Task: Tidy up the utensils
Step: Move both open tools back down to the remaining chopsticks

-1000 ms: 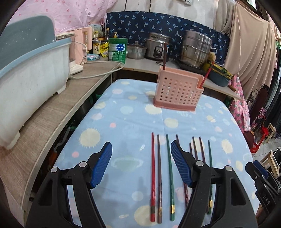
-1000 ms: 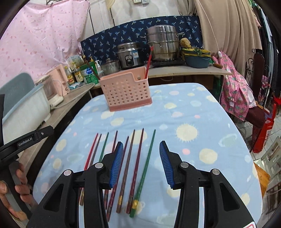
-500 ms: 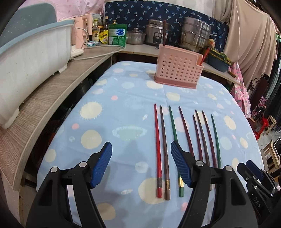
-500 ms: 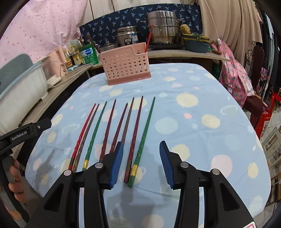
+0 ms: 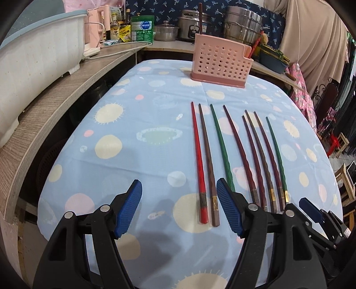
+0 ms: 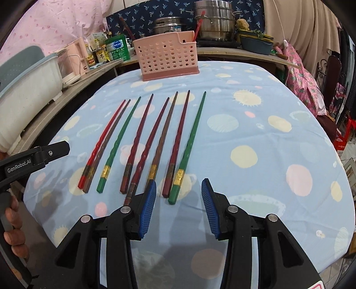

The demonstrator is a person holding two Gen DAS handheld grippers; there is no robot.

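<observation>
Several chopsticks lie side by side on the blue spotted cloth: a red one point(image 5: 198, 155) at the left, a brown one point(image 5: 208, 160), green ones point(image 5: 222, 149) point(image 6: 191, 142) and dark red ones point(image 6: 139, 135). A pink perforated holder point(image 5: 220, 62) point(image 6: 168, 57) stands at the far end with two chopsticks upright in it. My left gripper point(image 5: 179, 210) is open and empty over the near ends of the red and brown sticks. My right gripper point(image 6: 179, 206) is open and empty just short of the rightmost green stick's end.
A wooden counter point(image 5: 66, 89) with a white tub point(image 5: 37, 53) runs along the left. Pots point(image 6: 213, 20), bottles and a blue basin point(image 6: 255, 44) stand on the back shelf. The table edge point(image 6: 333, 155) drops off at the right, with chairs beyond.
Both grippers have drawn back toward the near table edge. The chopsticks now lie ahead of the fingertips instead of between them. Nothing was taken hold of.
</observation>
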